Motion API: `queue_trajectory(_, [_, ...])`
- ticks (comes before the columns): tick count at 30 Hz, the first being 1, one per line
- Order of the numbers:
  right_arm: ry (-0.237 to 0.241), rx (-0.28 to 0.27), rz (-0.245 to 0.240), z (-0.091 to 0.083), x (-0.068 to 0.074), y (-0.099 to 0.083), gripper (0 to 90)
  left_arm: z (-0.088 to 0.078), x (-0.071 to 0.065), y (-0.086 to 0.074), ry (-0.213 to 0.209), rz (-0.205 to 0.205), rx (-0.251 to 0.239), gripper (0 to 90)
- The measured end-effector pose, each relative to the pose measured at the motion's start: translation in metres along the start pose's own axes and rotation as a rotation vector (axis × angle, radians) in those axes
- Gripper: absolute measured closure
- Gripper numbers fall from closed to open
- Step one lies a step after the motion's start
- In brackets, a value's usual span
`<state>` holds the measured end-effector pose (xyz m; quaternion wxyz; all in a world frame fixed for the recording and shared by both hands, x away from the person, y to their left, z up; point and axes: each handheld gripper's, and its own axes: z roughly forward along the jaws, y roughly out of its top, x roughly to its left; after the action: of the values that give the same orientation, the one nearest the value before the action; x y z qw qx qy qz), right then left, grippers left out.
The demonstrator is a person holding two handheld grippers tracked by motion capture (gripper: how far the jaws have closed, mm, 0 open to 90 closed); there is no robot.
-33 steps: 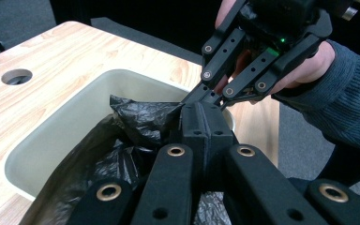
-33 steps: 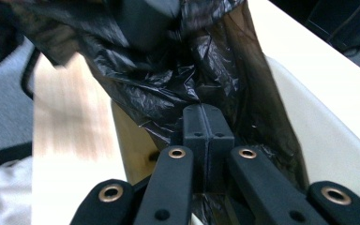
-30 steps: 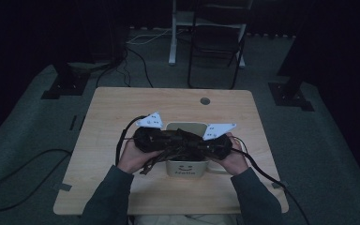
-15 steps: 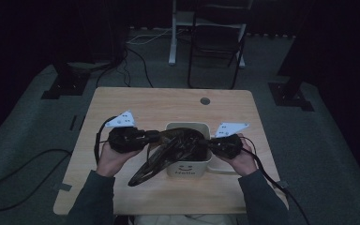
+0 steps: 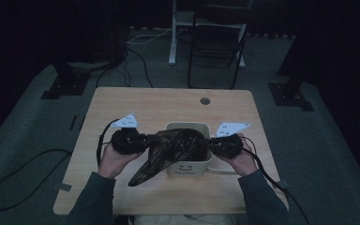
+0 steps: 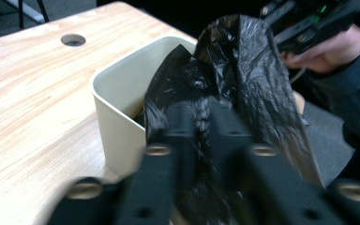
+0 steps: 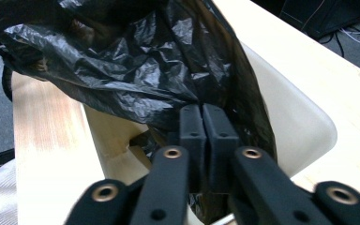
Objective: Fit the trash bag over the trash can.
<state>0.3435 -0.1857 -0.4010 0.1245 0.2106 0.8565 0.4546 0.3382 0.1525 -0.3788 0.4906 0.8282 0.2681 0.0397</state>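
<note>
High view shows both tongs, left (image 5: pixel 151 141) and right (image 5: pixel 205 142), clenched on the black bin liner (image 5: pixel 168 149) over the cream bin (image 5: pixel 189 165) on the desk (image 5: pixel 159 105); spreading evenly should seat it.

Black left gripper (image 5: pixel 153 140) and right gripper (image 5: pixel 205 143), brass-ringed screws, grey plates, trailing cables, dark sleeves.

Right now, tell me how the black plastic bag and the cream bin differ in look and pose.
The black plastic bag is dark, crinkled and limp; the cream bin is pale, smooth and rigid. The bag hangs stretched between the left gripper and the right gripper, one end drooping in front of the bin; the bin stands upright on the table. Both sit at the table's near middle, the bag partly over the bin's open top.
</note>
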Motion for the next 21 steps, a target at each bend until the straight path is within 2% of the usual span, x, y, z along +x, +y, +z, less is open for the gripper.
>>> queue_trajectory(1, [0.0,-0.002,0.001,0.0,0.0,0.0,81.8,0.003,-0.001,0.001,-0.006,0.007,0.005,89.1])
queue_trajectory(2, [0.0,-0.003,0.002,-0.001,0.001,0.001,79.9,0.006,-0.002,0.002,-0.008,0.016,0.013,90.0])
queue_trajectory(4, [-0.003,-0.013,-0.001,-0.002,0.001,0.002,73.1,0.012,-0.005,0.004,-0.015,0.033,0.025,90.0])
queue_trajectory(8, [-0.015,-0.032,0.009,-0.006,-0.001,0.005,65.6,0.021,-0.011,0.011,-0.03,0.054,0.034,90.0])
queue_trajectory(15, [-0.019,-0.066,-0.009,-0.009,0.001,0.017,56.2,0.034,-0.021,0.022,-0.053,0.086,0.04,90.0])
queue_trajectory(19, [-0.031,-0.069,-0.028,-0.009,0.001,0.025,51.1,0.038,-0.025,0.025,-0.064,0.095,0.042,90.0])
queue_trajectory(21, [-0.022,-0.07,-0.035,-0.009,0.0,0.027,49.4,0.04,-0.026,0.026,-0.066,0.097,0.045,90.0])
